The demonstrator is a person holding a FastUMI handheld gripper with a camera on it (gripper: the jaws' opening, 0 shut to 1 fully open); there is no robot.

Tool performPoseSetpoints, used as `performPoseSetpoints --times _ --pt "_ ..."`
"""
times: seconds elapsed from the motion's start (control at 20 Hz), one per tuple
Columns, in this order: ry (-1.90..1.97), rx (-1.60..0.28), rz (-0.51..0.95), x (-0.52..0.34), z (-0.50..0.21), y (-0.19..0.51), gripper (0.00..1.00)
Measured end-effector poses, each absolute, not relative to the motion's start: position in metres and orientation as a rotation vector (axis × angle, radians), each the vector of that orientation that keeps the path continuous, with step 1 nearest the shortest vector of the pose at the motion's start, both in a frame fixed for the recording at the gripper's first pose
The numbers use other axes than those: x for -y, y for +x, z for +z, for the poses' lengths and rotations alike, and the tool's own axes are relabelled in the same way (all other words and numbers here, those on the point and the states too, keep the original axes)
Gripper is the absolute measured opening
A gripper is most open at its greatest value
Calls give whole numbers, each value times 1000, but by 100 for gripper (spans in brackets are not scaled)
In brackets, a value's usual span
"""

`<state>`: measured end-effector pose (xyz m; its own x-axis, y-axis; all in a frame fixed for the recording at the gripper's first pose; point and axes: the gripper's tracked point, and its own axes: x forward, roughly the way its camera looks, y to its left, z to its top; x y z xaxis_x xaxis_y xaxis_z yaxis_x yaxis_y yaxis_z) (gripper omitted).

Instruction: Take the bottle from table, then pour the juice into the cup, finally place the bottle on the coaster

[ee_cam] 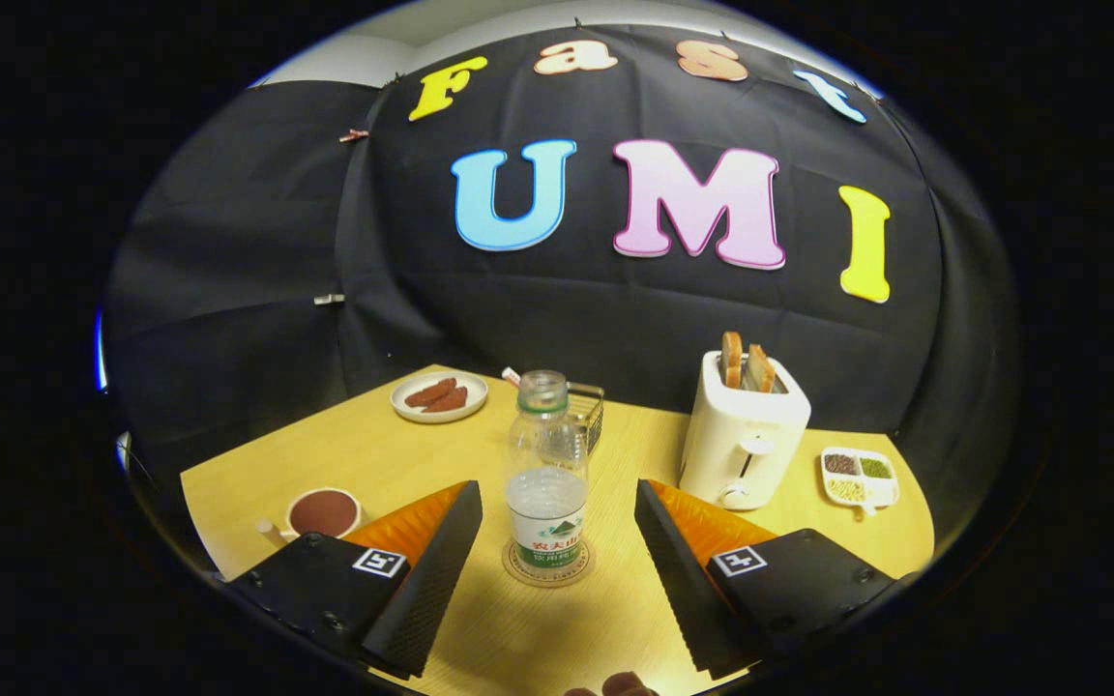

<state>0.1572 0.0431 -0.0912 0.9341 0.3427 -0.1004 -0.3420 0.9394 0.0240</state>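
A clear plastic bottle (545, 474) with no cap and a little liquid in its lower part stands upright on a round coaster (547, 570) on the wooden table (393, 454). It stands between my fingers and slightly ahead of them. My gripper (557, 512) is open, with a wide gap on each side of the bottle, and neither finger touches it. A white cup (323, 512) holding dark reddish-brown liquid sits to the left, just beyond my left finger.
A white toaster (743, 440) with two bread slices stands ahead on the right, with a small divided dish (860, 476) of grains beside it. At the back are a plate (439, 396) of reddish food and a wire basket (588, 411) behind the bottle.
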Motion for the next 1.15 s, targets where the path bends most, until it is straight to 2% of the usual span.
performPoseSetpoints --times 0.35,0.55,0.85,1.15 --pt "-22 21 222 29 12 76 98" --pt "57 47 141 66 45 31 98" --pt "101 45 1 100 56 -24 98" --pt "116 53 21 76 59 -20 98"
